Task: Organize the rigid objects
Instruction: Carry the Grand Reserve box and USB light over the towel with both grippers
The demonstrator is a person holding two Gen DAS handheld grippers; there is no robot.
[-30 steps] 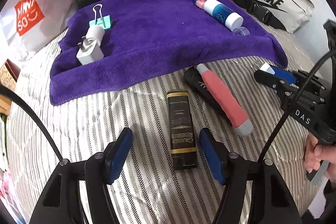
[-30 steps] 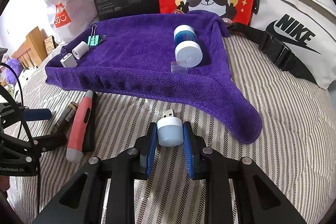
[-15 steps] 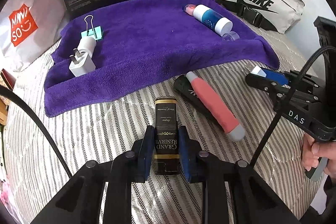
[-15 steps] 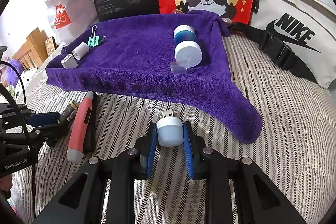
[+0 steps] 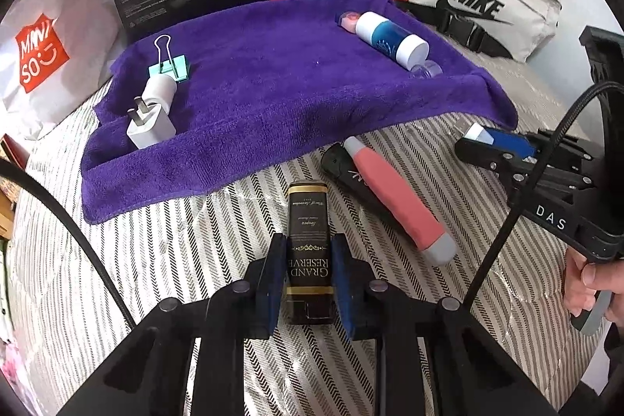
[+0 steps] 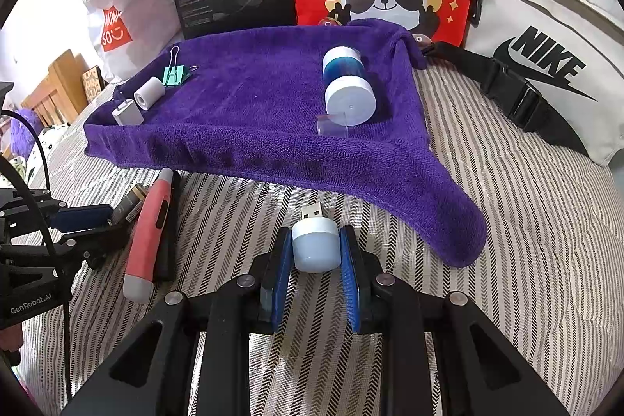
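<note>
Lower centre: your left gripper pinches the stiff, slick black box mid-body; right gripper clamps the light USB lamp

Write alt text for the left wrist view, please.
The left gripper clamps a black "Grand Reserve" box on a striped bedcover. Beyond lie a pink pen and a purple towel holding a white charger.
</note>
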